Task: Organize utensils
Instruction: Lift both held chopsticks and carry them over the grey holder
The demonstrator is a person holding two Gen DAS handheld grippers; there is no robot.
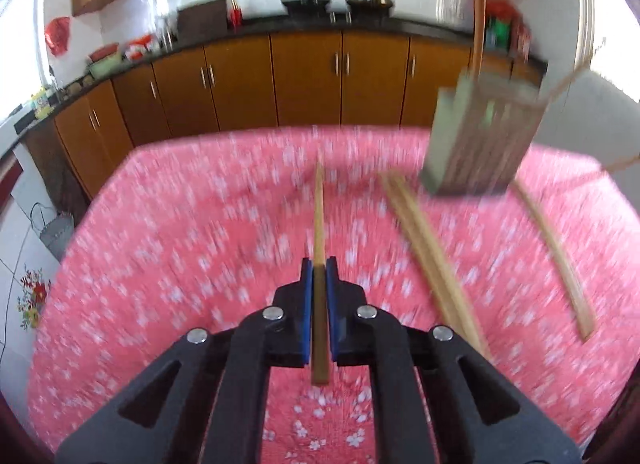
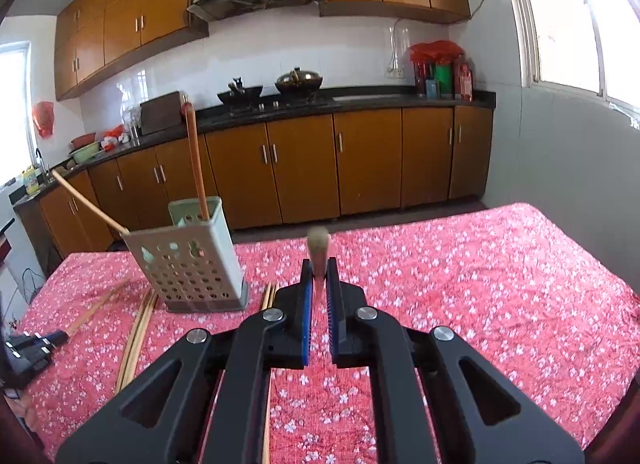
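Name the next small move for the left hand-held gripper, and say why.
Probably carry its chopstick over to the perforated holder and lower it in. The left hand-held gripper is shut on the chopstick, the holder already stands with two utensils inside, and loose chopsticks lie on the tablecloth.

left tongs (image 1: 319, 264) clamped, right tongs (image 2: 319, 264) clamped

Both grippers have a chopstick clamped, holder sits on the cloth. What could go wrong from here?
1. The left gripper holds its chopstick near the rear end, with a long free length ahead; the tip may swing and miss the holder.
2. The holder is tall and stands on soft cloth with two sticks leaning out; a nudge on the rim could tip it.
3. Loose chopsticks lie beside the holder and could get knocked off.
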